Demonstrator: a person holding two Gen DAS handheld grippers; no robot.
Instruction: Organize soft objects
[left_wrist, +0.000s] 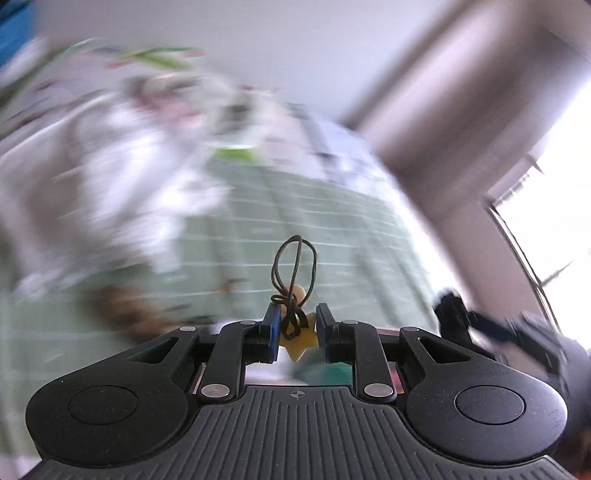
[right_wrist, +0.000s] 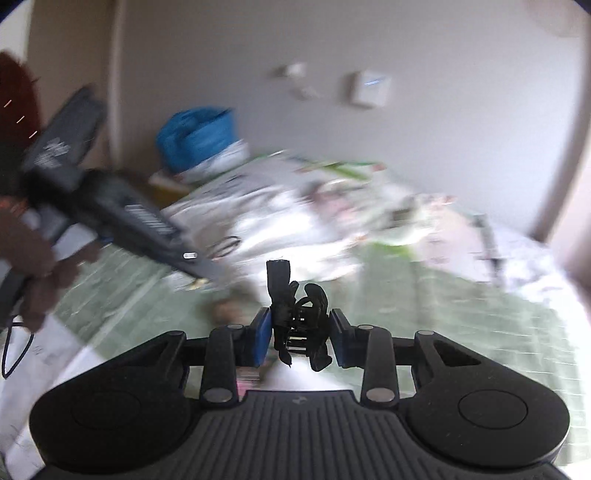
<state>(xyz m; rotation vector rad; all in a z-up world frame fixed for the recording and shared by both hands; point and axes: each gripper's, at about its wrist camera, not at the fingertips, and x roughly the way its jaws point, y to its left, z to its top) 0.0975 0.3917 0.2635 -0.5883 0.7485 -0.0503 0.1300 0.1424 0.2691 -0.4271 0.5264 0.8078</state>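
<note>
Star pendant (left_wrist: 297, 341) on a dark cord (left_wrist: 294, 269) — clamped by the left gripper (left_wrist: 297, 330). Right gripper (right_wrist: 299, 334) grips a black strap bundle (right_wrist: 299, 314) — green bedsheet (right_wrist: 461, 314) beyond.

Pale green sheet (left_wrist: 314, 236) with a white grid, yellow star charm (left_wrist: 297, 341) on dark cord (left_wrist: 295, 266), blue bag (right_wrist: 197, 134).

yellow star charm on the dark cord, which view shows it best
The left wrist view. The yellow star charm sits sharp between the left gripper pads, its dark cord looping above. The right wrist view shows only a blurred yellowish speck at that gripper's tip, with a black bundle in the right gripper.
</note>
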